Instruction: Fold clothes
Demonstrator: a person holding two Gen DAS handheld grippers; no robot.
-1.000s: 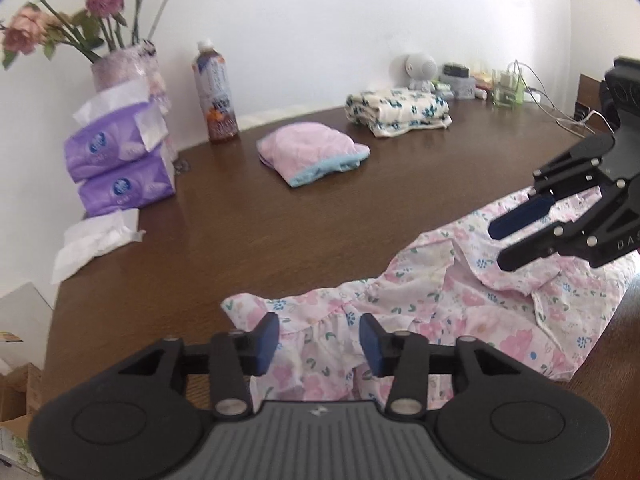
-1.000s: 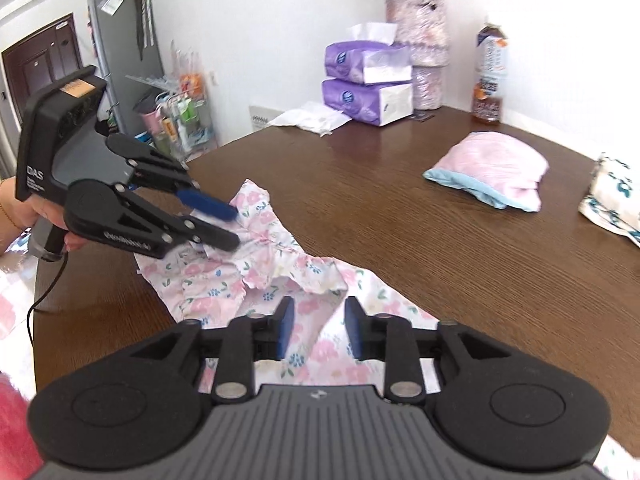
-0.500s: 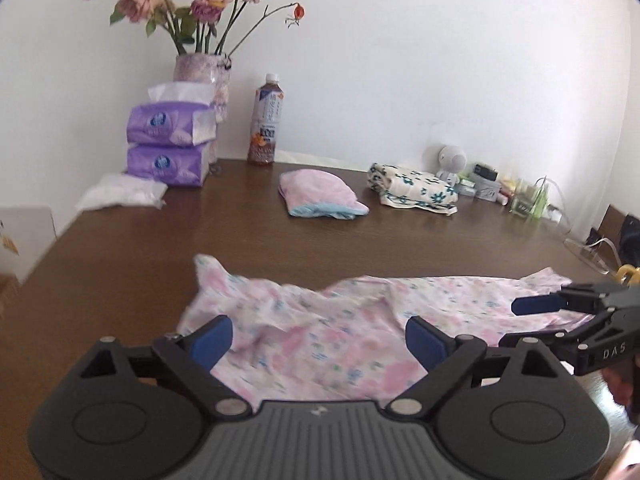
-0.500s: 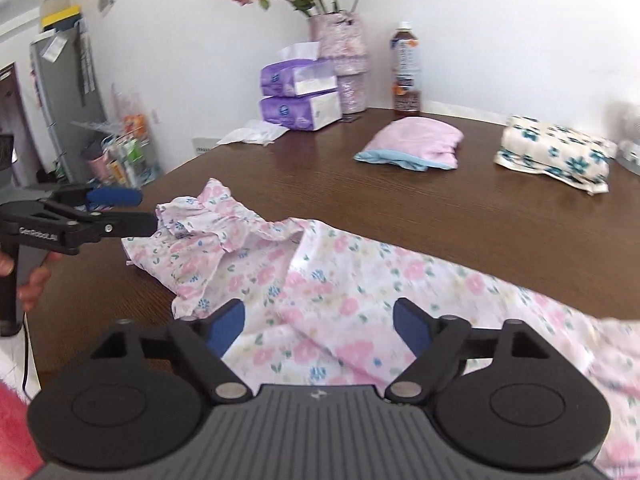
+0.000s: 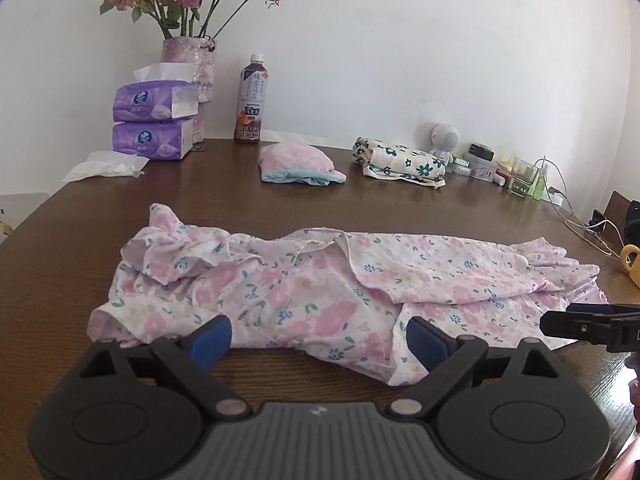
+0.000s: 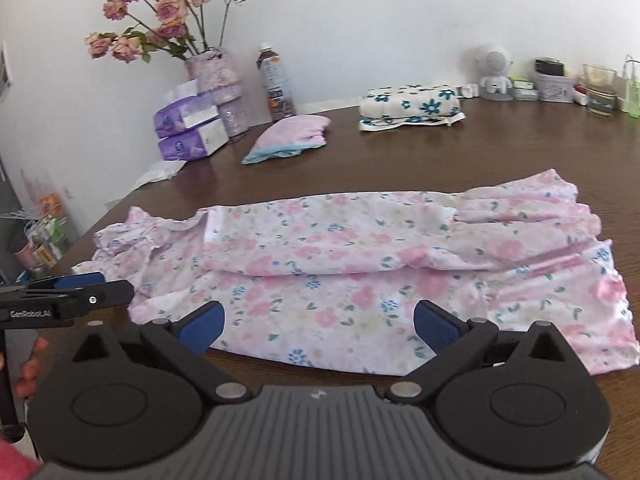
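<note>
On the brown table point(image 5: 100, 216), left gripper point(image 5: 316, 330) and right gripper point(image 6: 318, 322) both widening their jaws over nothing, the pink floral garment point(image 5: 320, 280) lies lengthwise, apparently folded once, with further folds due before it joins two folded bundles point(image 5: 400, 158) behind

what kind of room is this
Most likely a home living or dining room: a brown wooden table against a white wall, with a vase of roses, tissue packs and folded clothes on it.
</note>
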